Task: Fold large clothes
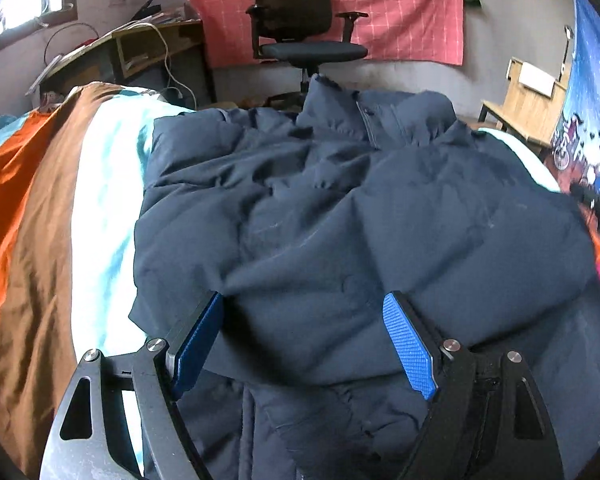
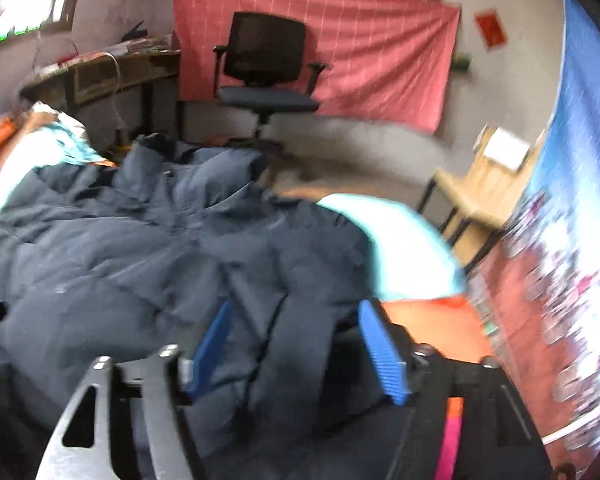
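A large dark navy padded jacket (image 1: pixel 340 208) lies crumpled on a bed with a striped cover (image 1: pixel 60 208). Its collar points away toward the far edge. My left gripper (image 1: pixel 304 312) is open, its blue pads (image 1: pixel 410 350) apart over the jacket's near folded part, with fabric lying between them. The jacket also shows in the right wrist view (image 2: pixel 140 248), which is blurred. My right gripper (image 2: pixel 296 320) is open above the jacket's right side, and a fold of fabric lies between its blue pads (image 2: pixel 382 354).
The bed cover has orange, brown, white and teal stripes (image 2: pixel 412 248). A black office chair (image 1: pixel 300 28) stands beyond the bed before a pink wall cloth (image 1: pixel 400 8). A cluttered desk (image 1: pixel 140 52) is at far left, a wooden chair (image 1: pixel 528 104) at far right.
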### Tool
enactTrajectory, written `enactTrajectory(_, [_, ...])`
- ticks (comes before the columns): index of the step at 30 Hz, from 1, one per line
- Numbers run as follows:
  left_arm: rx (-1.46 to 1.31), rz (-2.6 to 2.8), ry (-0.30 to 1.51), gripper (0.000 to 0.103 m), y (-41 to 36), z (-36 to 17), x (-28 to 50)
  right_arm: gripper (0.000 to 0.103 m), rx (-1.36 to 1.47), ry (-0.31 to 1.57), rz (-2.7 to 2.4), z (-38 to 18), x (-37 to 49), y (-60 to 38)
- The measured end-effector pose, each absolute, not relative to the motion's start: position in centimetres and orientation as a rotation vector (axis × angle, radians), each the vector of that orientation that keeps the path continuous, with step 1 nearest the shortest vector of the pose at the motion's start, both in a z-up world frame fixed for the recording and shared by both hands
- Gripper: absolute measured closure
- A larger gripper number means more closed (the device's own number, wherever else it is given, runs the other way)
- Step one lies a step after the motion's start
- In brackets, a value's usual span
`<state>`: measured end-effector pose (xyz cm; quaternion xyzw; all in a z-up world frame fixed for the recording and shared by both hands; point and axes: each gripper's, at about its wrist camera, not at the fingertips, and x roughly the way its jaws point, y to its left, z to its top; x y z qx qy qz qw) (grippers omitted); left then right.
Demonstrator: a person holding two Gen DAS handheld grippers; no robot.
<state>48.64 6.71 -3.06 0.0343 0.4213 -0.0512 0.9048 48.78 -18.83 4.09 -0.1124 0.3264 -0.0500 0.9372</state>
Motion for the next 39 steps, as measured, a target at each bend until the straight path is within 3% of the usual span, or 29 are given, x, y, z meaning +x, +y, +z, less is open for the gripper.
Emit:
enactTrajectory(6, [0.097, -0.104, 0.869, 0.025, 6.3, -4.2, 48.7, 0.034, -0.212, 0.696, 0.079, 3.3, 49.2, -17.3])
enactTrajectory(10, [0.087, -0.113, 0.868, 0.023, 6.5, -4.7, 48.9, 0.047, -0.185, 0.776, 0.155, 1.0, 50.1, -16.9])
enactTrajectory(18, [0.045, -0.126, 0.838, 0.015, 7.3, -5.8, 49.0, 0.046, 0.016, 0.898, 0.236, -3.1, 52.4, -19.1])
enactTrajectory(39, [0.034, -0.127, 0.777, 0.012, 7.3, -7.4, 48.8, 0.046, 0.002, 0.821, 0.234, -5.0, 51.0, -18.7])
